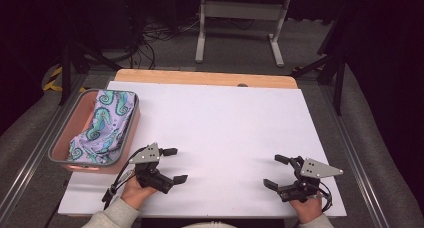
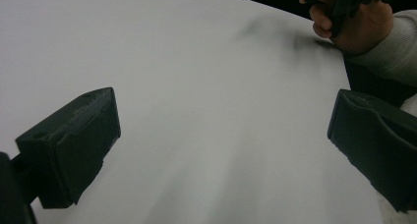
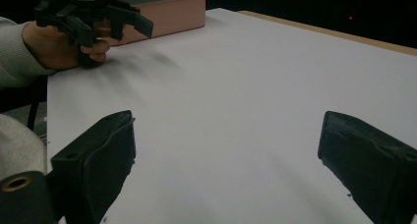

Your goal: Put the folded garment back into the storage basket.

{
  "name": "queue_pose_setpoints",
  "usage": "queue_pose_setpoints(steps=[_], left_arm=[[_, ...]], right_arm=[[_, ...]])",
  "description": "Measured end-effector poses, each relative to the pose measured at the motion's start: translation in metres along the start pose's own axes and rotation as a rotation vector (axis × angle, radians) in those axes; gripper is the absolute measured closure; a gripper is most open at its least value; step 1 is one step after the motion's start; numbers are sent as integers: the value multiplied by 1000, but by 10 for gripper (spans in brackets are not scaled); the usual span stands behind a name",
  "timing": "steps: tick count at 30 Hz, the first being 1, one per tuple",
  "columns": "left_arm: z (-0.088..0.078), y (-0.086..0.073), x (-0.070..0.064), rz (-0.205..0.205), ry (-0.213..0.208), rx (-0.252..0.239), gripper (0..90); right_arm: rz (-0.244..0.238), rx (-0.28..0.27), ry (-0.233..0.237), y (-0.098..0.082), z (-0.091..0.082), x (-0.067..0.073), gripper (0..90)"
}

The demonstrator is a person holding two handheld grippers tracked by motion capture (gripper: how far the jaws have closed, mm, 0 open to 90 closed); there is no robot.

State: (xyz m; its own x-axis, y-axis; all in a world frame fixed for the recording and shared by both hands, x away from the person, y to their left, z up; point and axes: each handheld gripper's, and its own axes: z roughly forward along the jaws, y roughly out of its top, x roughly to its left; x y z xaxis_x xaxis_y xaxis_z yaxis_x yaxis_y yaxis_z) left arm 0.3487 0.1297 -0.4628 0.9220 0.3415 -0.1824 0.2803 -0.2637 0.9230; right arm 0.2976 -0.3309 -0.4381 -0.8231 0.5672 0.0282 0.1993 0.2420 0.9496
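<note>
Left gripper low over the white board, near its front left corner, jaws spread wide with nothing between them. Held in the left hand, grey sleeve at the wrist, cable trailing off the front edge. Same wide gap in the left gripper view, bare board under it and the right hand far off at the top right.

Right gripper near the front right corner, likewise low over the board, jaws spread and empty, gripped by the right hand. Wide gap again in the right gripper view, left gripper and hand up at the top left, just in front of the bin.

Pink bin at the left edge of the board, just beside the left gripper but not touching. Cloth with a seahorse print lying inside the bin, bunched, reaching its far rim. Both grippers well apart from each other, bare board between them
</note>
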Motion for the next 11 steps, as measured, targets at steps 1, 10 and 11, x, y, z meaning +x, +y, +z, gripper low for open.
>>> queue_pose_setpoints(steps=[1,10,11], left_arm=[[0,0,0,3,7,-1,2],[0,0,-1,19,41,3,2],[0,0,-1,14,40,3,2]], right_arm=[[1,0,1,0,0,0,77],[5,-1,2,-1,0,1,76],[5,0,2,-1,0,1,76]])
